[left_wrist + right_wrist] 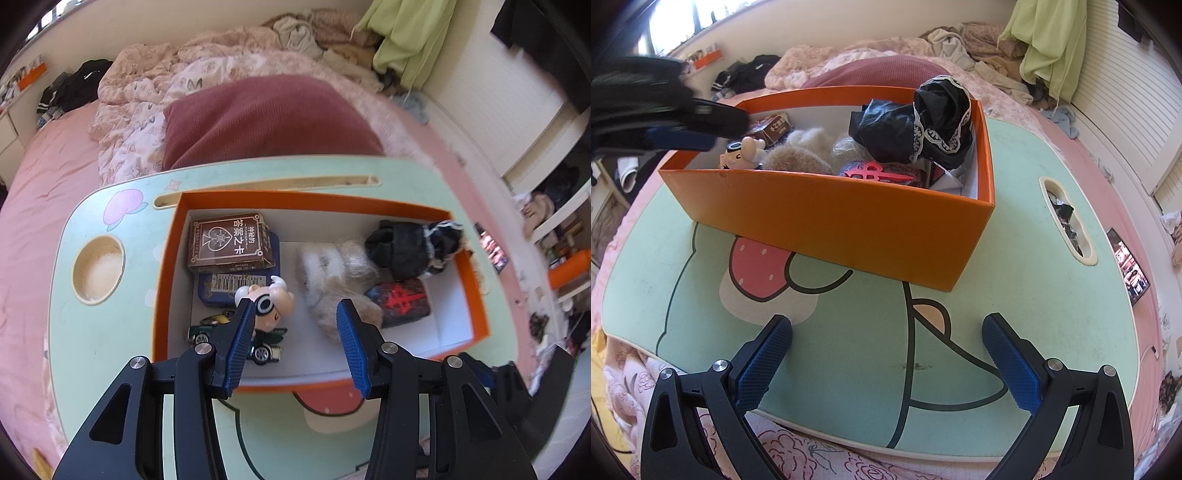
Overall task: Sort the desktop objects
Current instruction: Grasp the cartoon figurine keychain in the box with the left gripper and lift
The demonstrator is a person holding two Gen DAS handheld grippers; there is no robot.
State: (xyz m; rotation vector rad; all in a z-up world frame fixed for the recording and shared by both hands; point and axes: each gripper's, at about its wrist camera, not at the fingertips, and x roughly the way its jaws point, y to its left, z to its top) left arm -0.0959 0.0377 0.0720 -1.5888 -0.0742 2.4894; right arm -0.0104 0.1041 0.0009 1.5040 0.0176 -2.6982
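An orange box (pixel 310 197) (pixel 827 218) stands on the mint lap desk (pixel 110 295) (pixel 1015 258). Inside lie a brown card box (pixel 229 238), a blue tin (pixel 221 286), a small white-haired figurine (pixel 271 301) (pixel 742 153), a green toy car (pixel 207 330), a fluffy beige item (pixel 332 280), a black lace cloth (pixel 410 247) (pixel 923 122) and a dark box with a red symbol (pixel 400 301). My left gripper (pixel 294 304) hovers over the box's near left part, jaws apart, and neither pad presses on anything. The figurine sits below its left finger. My right gripper (pixel 886 319) stands wide open over bare desk in front of the box.
The desk rests on a pink bed with a maroon pillow (pixel 266 118) and crumpled bedding behind it. A round cup recess (pixel 98 269) lies left of the box, and a handle slot (pixel 1067 221) lies right of it. A phone (pixel 1130 269) lies by the desk's right edge.
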